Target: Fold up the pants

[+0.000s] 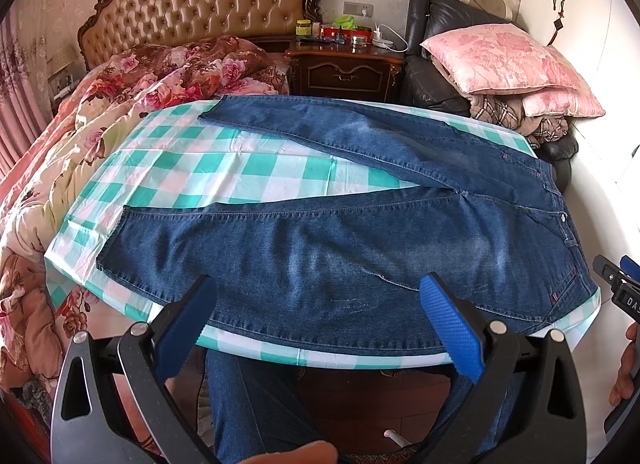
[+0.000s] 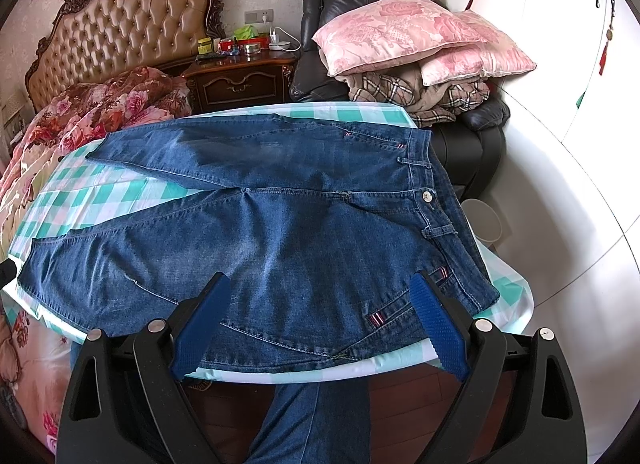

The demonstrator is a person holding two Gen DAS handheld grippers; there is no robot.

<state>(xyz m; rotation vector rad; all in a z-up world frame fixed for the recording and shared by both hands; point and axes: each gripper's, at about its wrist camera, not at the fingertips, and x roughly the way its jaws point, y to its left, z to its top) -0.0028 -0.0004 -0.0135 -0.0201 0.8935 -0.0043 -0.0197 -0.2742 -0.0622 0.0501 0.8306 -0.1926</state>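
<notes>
Both jaws stand wide apart with nothing between their blue pads: the left gripper (image 1: 320, 296) at the bottom of its view, the right gripper (image 2: 320, 292) likewise, each poised above the near table edge without touching cloth. Just past them the jeans (image 1: 340, 232) lie spread flat on the green-checked tablecloth (image 1: 224, 168), waistband toward the right of the frame, legs splayed toward the left. Below the table edge a person's denim-clad legs (image 2: 312, 420) show. Farther back stand a bed with a floral quilt (image 1: 132, 80), a dark nightstand (image 1: 344, 64), and pink pillows (image 2: 404, 36) piled on a black armchair (image 2: 320, 0).
</notes>
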